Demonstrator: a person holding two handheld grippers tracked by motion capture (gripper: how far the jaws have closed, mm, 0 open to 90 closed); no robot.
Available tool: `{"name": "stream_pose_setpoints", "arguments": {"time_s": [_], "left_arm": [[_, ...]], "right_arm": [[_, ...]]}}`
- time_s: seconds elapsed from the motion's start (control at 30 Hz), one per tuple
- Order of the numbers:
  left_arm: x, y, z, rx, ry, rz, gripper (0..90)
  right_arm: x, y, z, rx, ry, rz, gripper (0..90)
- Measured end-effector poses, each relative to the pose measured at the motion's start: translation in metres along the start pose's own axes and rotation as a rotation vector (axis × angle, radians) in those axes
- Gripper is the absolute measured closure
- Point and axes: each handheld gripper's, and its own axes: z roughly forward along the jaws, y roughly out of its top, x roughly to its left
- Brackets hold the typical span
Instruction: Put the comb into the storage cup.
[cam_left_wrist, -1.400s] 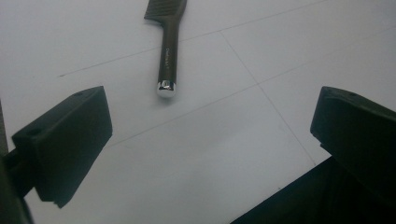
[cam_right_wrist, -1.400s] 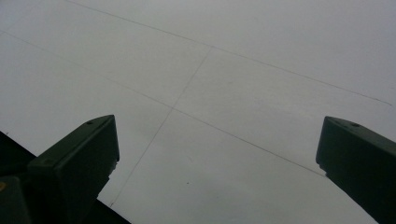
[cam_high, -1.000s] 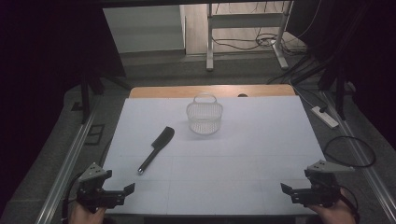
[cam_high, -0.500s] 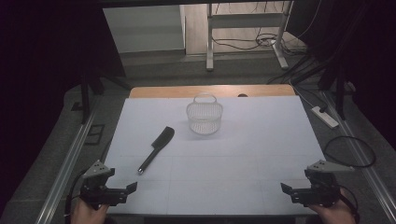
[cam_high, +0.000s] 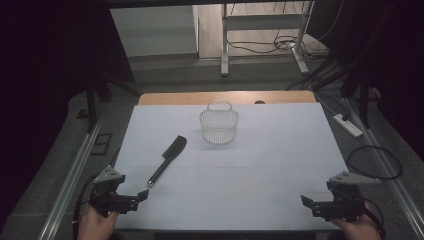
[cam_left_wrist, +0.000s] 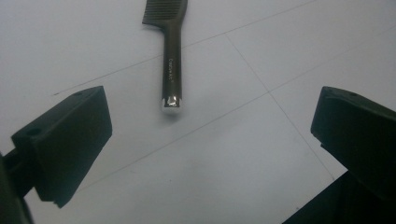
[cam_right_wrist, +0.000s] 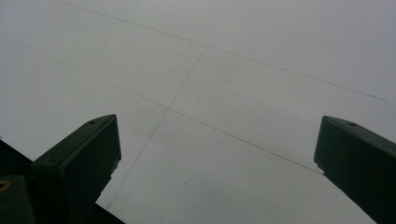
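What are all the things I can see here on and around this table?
Comb: one, black, left of middle on the table, handle end towards the left gripper.
Wire basket: one, pale, with a hoop handle, upright near the far middle of the table.
Table: one, white top with thin seam lines, a wooden strip along its far edge.
Power strip: one, white, on the floor to the right of the table.
Cables: several, dark, on the floor beyond the table.
Left gripper: one, black, jaws open, at the near left corner.
Right gripper: one, black, jaws open, at the near right corner.
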Motion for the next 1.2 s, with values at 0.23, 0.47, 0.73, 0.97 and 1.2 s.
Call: {"name": "stream_pose_setpoints", "arguments": {"time_s": [0.23, 0.47, 0.73, 0.97, 1.2], "left_arm": [[0.002, 0.008, 0.005, 0.006, -0.001, 0.006, 0.0], [0.003, 0.015, 0.010, 0.014, -0.010, 0.001, 0.0], [0.004, 0.024, 0.018, 0.042, -0.015, 0.007, 0.0], [0.004, 0.032, 0.025, 0.068, -0.015, 0.016, 0.0], [0.005, 0.040, 0.032, 0.084, -0.015, 0.015, 0.0]], "right_arm": [[0.000, 0.000, 0.000, 0.001, -0.001, 0.001, 1.0], [0.000, 0.000, 0.000, 0.000, -0.001, 0.002, 0.9], [0.000, 0.000, 0.000, 0.002, -0.001, 0.003, 1.0], [0.000, 0.000, 0.000, 0.002, 0.000, 0.003, 1.0], [0.000, 0.000, 0.001, 0.005, 0.000, 0.003, 1.1]]}}
